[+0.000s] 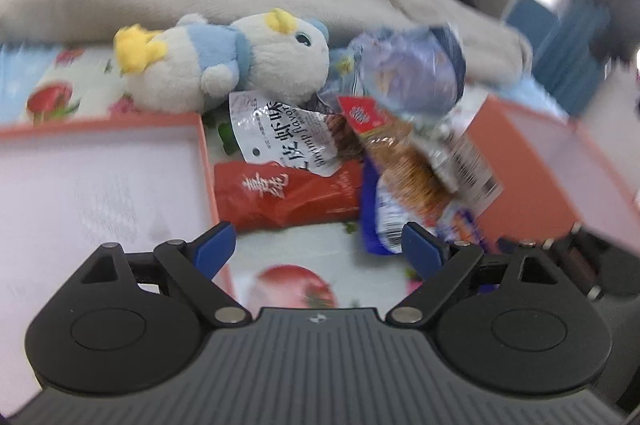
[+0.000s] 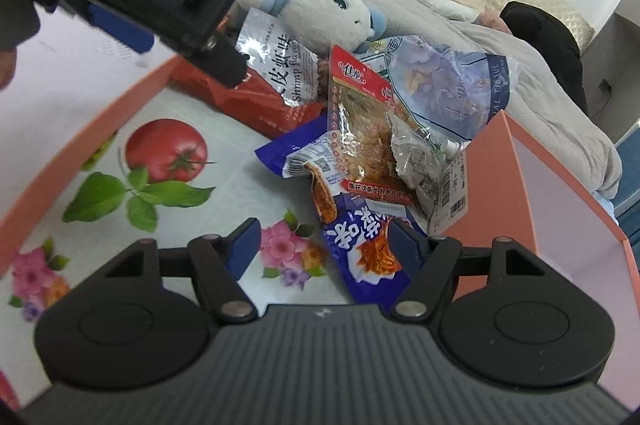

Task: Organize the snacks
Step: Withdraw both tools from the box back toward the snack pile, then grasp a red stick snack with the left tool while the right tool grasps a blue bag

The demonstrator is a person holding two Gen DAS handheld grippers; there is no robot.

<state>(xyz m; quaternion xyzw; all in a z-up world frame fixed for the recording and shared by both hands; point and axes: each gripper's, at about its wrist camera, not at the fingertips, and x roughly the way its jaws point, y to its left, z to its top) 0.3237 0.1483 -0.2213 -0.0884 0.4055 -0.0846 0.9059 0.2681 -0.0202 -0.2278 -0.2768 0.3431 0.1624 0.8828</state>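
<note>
Snacks point(image 2: 360, 129) lie in a messy pile on the flowered tabletop point(image 2: 224, 185), between a pink box point(image 1: 100, 185) on the left and another pink box point(image 2: 560, 209) on the right. Both the left gripper point(image 1: 318, 245) and the right gripper point(image 2: 322, 245) hang just near the pile, jaws wide and holding nothing, so no bag is picked yet. Next, I think one must close on a near bag, maybe the blue bag point(image 2: 360, 249).

Snack packets point(image 2: 360, 129) piled between two boxes point(image 2: 560, 193), plush toy point(image 2: 320, 9) behind them.
</note>
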